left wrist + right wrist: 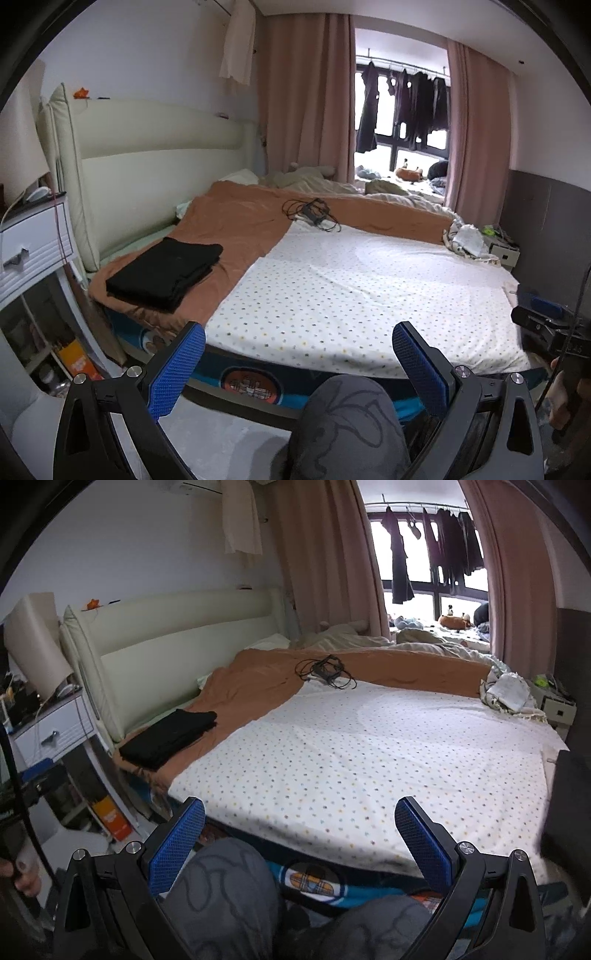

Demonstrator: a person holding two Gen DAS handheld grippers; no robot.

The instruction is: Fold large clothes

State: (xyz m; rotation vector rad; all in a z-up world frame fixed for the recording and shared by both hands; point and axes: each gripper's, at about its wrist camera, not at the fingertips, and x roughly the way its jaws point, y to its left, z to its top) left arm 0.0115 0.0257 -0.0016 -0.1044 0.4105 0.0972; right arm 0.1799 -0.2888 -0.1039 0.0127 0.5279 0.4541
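One bed (369,280) carries one stack of folded black clothes (166,273), one orange blanket (240,221), one tangle of black cables (312,214) and one crumpled pale cloth (467,240). Two pink curtains (303,110) flank the single window, where perhaps five dark garments (402,107) hang, though backlight blurs them. Two nightstands (33,243) stand beside the bed, one at each side.

Ahead of my left claw (299,354), I'm seeing textured blue rubbery pads (177,369) on matt black plastic arms. Beyond lies a smooth dotted cotton sheet (351,288), matt black folded cloth (166,271) up-left, and a creamy leather-like headboard (155,147) behind it.
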